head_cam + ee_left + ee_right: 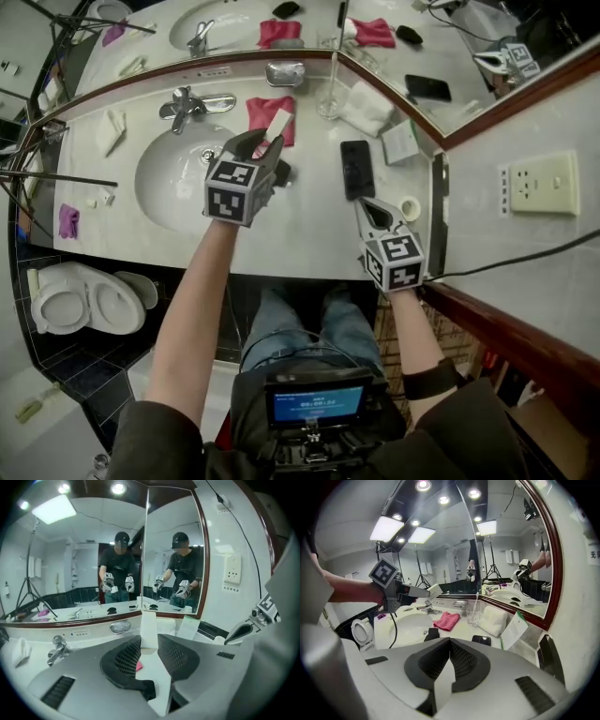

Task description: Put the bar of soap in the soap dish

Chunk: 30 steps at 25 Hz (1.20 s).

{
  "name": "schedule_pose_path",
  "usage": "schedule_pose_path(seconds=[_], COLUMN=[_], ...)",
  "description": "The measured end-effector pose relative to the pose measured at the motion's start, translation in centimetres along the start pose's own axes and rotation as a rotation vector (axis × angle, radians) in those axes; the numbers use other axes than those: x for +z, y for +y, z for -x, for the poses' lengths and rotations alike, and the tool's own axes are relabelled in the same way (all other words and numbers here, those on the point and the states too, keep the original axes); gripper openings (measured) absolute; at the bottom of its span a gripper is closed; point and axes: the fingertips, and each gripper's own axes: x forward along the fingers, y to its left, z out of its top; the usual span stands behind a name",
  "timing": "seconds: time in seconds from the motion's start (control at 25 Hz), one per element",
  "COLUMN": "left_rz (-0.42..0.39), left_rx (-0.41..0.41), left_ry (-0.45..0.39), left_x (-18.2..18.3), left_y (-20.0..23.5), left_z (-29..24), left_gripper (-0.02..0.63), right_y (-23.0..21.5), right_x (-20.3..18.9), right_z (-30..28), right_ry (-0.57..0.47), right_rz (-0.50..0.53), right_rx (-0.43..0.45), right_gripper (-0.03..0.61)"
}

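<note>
The bar of soap [279,124] is a white block sticking out past the fingertips of my left gripper [265,148], which is shut on it above the right rim of the sink [150,192]. In the left gripper view the soap [149,627] stands upright between the two black pads. The soap dish [284,73] is a small metal tray at the foot of the mirror, beyond the soap; it also shows in the left gripper view [120,627]. My right gripper [365,202] hangs shut and empty over the counter's front right.
A chrome faucet [187,103] stands behind the sink. A pink cloth [265,112], a glass [330,98], a folded white towel [367,108], a card [400,142], a black phone [356,169] and a tape roll [409,207] lie on the counter. A toilet [75,300] stands at the lower left.
</note>
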Motion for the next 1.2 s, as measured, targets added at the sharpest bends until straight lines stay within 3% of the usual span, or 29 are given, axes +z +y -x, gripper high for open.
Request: schedule_pose_path(seconds=[0.28,0.56,1.2], left_rz=[0.024,0.049,0.064], left_rx=[0.069,0.077,-0.066], left_ry=[-0.067,-0.020,0.140], left_x=[-0.8,-4.0,-11.4], left_y=[-3.0,-4.7,-10.1], left_z=[5.1,6.7,-3.0], left_gripper=[0.106,0.106,0.107], right_y=[0.0,0.4,0.4], right_x=[0.4,-0.2,-1.3], right_z=[1.3,2.2,3.8], right_ry=[-0.002,-0.002,0.005], right_rz=[0.027,0.012,-0.034], right_rx=[-0.006,-0.011,-0.019], right_gripper=[0.018,0.017,0.018])
